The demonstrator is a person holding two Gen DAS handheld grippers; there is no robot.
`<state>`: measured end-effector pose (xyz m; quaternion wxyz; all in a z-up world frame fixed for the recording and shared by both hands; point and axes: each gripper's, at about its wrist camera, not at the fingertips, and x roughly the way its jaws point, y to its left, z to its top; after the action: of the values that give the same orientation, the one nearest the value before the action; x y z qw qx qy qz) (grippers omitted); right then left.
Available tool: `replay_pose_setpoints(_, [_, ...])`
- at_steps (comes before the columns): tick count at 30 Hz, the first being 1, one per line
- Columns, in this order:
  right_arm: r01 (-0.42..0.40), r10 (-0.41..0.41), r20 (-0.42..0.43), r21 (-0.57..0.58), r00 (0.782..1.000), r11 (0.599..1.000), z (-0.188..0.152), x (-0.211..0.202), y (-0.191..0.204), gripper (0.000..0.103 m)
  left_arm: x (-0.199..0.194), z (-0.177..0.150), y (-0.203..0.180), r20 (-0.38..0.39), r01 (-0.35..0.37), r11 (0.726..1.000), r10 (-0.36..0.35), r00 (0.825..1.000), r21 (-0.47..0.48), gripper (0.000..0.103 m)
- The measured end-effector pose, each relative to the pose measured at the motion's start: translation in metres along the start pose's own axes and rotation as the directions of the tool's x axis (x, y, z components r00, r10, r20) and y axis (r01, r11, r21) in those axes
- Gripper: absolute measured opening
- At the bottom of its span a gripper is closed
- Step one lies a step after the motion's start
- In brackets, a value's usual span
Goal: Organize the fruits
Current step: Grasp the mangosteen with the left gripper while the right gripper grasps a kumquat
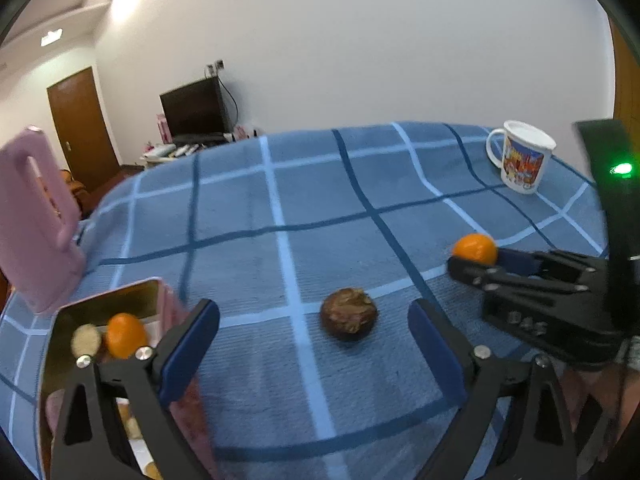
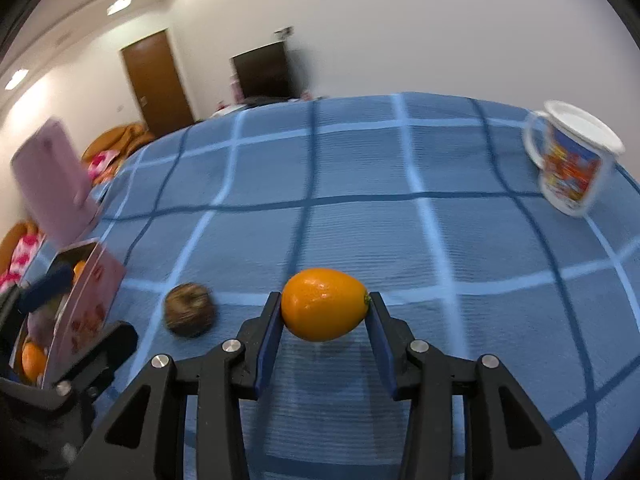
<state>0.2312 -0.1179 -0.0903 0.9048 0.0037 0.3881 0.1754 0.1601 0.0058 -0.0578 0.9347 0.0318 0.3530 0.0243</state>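
Right wrist view, right tool (image 2: 325, 312) clamped on orange fruit (image 2: 324, 304), above cloth.

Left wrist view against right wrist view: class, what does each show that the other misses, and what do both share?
Only the left wrist view shows the right hand-held gripper from the side, with its green light. Only the right wrist view shows both its pads against the orange fruit and the heap of pink and orange things beyond the table. Both show the brown fruit, mug, pink box and checked cloth.
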Motion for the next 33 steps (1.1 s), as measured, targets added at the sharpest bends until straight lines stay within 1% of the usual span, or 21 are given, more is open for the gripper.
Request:
replay_pose_setpoints(1, [-0.003, 0.003, 0.005, 0.019, 1.0, 1.0, 0.0, -0.001, -0.005, 0.043, 0.005, 0.001, -0.002, -0.013, 0.007, 1.0, -0.007, 1.0, 0.006, 0.089])
replay_pose_setpoints(4, [-0.008, 0.007, 0.021, 0.044, 1.0, 0.999, 0.001, -0.005, -0.011, 0.043, 0.029, 0.003, -0.006, -0.09, 0.053, 0.999, -0.053, 0.994, -0.005, 0.078])
replay_pose_setpoints(6, [-0.003, 0.002, 0.036, 0.029, 0.999, 1.0, 0.001, -0.009, -0.009, 0.043, 0.04, 0.003, -0.008, -0.127, 0.072, 0.997, -0.074, 0.989, -0.019, 0.057])
replay_pose_setpoints(9, [0.005, -0.005, 0.048, -0.001, 0.999, 1.0, 0.001, -0.011, -0.003, 0.043, 0.052, 0.002, -0.01, -0.168, 0.091, 0.995, -0.095, 0.981, -0.03, 0.051])
replay_pose_setpoints(10, [0.002, -0.002, 0.051, -0.009, 0.999, 1.0, 0.001, -0.011, -0.001, 0.043, 0.052, 0.002, -0.01, -0.169, 0.1, 0.994, -0.105, 0.98, -0.036, 0.049])
replay_pose_setpoints(11, [0.003, -0.003, 0.051, -0.01, 0.999, 1.0, 0.001, -0.012, -0.001, 0.043, 0.052, 0.002, -0.009, -0.166, 0.111, 0.993, -0.116, 0.979, -0.04, 0.044])
replay_pose_setpoints(16, [-0.008, 0.009, 0.042, -0.022, 0.999, 1.0, 0.001, -0.01, 0.0, 0.044, 0.052, 0.003, -0.008, -0.162, 0.146, 0.988, -0.153, 0.975, -0.053, 0.043])
replay_pose_setpoints(19, [-0.016, 0.018, 0.053, -0.028, 0.998, 0.999, 0.001, -0.011, 0.002, 0.044, 0.049, 0.004, -0.007, -0.138, 0.151, 0.987, -0.157, 0.978, -0.055, 0.043])
replay_pose_setpoints(23, [-0.016, 0.018, 0.065, -0.04, 0.998, 0.999, -0.001, -0.014, 0.004, 0.044, 0.04, 0.005, -0.01, -0.097, 0.138, 0.99, -0.14, 0.985, -0.028, 0.043])
replay_pose_setpoints(26, [-0.013, 0.016, 0.072, -0.049, 0.997, 0.999, -0.001, -0.015, 0.005, 0.044, 0.037, 0.006, -0.011, -0.083, 0.131, 0.991, -0.131, 0.988, -0.015, 0.043])
replay_pose_setpoints(30, [-0.016, 0.021, 0.081, -0.058, 0.996, 0.998, -0.001, -0.017, 0.007, 0.044, 0.034, 0.007, -0.01, -0.062, 0.125, 0.992, -0.127, 0.99, -0.021, 0.043])
replay_pose_setpoints(33, [-0.015, 0.022, 0.098, -0.066, 0.995, 0.998, -0.002, -0.021, 0.008, 0.044, 0.029, 0.007, -0.01, -0.032, 0.116, 0.993, -0.117, 0.993, -0.019, 0.043])
